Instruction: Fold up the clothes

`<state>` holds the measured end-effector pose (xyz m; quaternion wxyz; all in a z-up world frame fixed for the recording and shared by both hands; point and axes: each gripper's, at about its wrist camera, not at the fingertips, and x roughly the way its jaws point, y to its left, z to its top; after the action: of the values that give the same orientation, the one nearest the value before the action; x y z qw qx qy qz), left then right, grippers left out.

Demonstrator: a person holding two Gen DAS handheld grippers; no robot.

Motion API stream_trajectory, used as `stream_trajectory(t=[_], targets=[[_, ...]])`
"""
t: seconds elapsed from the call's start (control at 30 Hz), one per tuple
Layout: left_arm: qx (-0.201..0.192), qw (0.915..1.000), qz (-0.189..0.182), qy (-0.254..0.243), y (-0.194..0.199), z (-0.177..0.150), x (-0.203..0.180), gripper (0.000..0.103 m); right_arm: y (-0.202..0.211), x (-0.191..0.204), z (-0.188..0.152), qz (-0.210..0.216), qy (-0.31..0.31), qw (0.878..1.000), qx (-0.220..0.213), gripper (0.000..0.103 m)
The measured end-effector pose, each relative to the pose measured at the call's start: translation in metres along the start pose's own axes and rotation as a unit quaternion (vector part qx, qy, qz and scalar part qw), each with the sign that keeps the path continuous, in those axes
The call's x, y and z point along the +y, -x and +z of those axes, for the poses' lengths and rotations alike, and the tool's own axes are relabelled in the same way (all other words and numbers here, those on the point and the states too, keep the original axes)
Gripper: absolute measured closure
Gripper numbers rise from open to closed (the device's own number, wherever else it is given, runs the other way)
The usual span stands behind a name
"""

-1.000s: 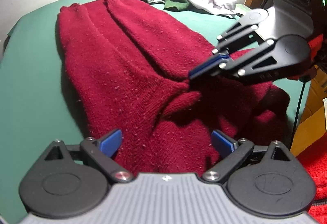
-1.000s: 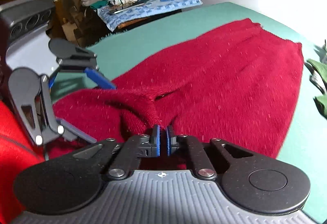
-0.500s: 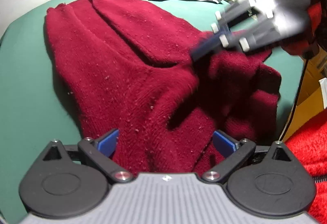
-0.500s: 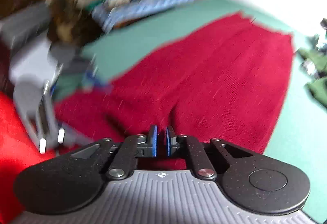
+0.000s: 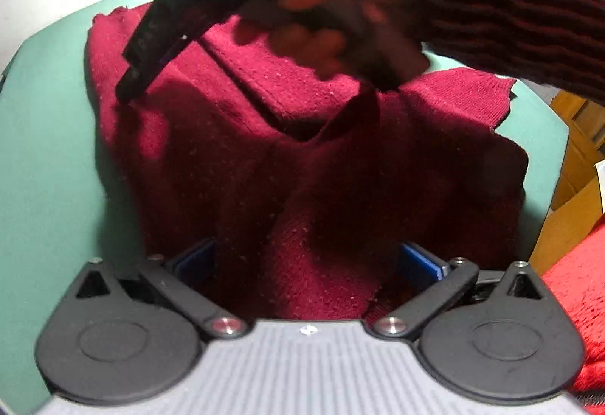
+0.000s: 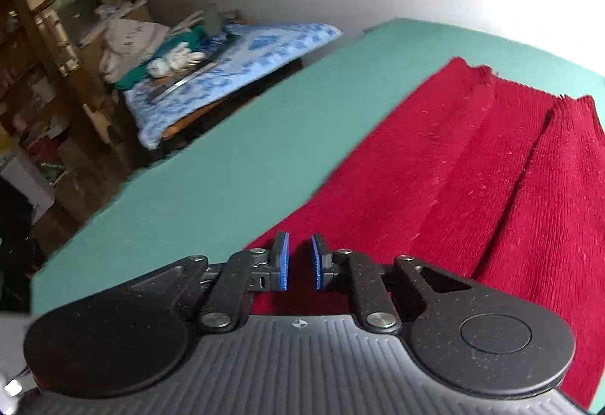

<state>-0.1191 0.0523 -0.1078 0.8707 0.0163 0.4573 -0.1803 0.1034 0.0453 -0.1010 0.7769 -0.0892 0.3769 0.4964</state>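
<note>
Now, dark red knitted sweater (image 5: 234, 135) on green table (image 5: 41, 157); left gripper (image 5: 308, 265) spread wide and opening, cloth between; right gripper (image 6: 300, 261) narrowly parted, opening, pinching nothing.

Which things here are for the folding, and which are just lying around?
For the folding:
- red sweater
- green table
- left hand-held gripper, opening
- right hand-held gripper, opening, nothing between its pads

Just lying about:
- blue cloth
- white glove
- shelves
</note>
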Motion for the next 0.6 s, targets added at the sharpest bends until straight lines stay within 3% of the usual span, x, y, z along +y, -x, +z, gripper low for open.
stream_trajectory(t=[0.03, 0.1, 0.2, 0.27, 0.4, 0.53, 0.6], targets=[[-0.002, 1.0, -0.002, 0.005, 0.001, -0.001, 0.001, 0.002, -0.005, -0.007, 0.002, -0.018, -0.003, 1.0, -0.002, 0.09], [-0.007, 0.9998, -0.005, 0.017, 0.004, -0.001, 0.005, 0.004, -0.008, -0.025, 0.005, -0.043, -0.032, 0.998, -0.011, 0.103], [-0.023, 0.999, -0.013, 0.035, 0.012, 0.003, 0.009, 0.01, -0.007, -0.044, 0.015, -0.037, -0.088, 0.995, -0.019, 0.101], [-0.036, 0.9982, -0.017, 0.044, 0.017, 0.007, 0.011, 0.011, -0.004, -0.041, 0.025, -0.045, -0.078, 0.995, -0.043, 0.089], [-0.038, 0.9984, -0.01, 0.042, 0.008, 0.017, 0.014, 0.011, -0.032, -0.046, 0.055, -0.065, -0.064, 0.995, -0.036, 0.089], [-0.022, 0.9988, -0.005, 0.043, -0.006, 0.017, 0.013, 0.013, -0.057, -0.062, 0.07, -0.116, -0.058, 0.991, -0.014, 0.088], [-0.026, 0.9985, -0.005, 0.047, -0.005, 0.013, 0.012, 0.009, -0.06, -0.074, 0.074, -0.119, -0.065, 0.99, -0.027, 0.091]])
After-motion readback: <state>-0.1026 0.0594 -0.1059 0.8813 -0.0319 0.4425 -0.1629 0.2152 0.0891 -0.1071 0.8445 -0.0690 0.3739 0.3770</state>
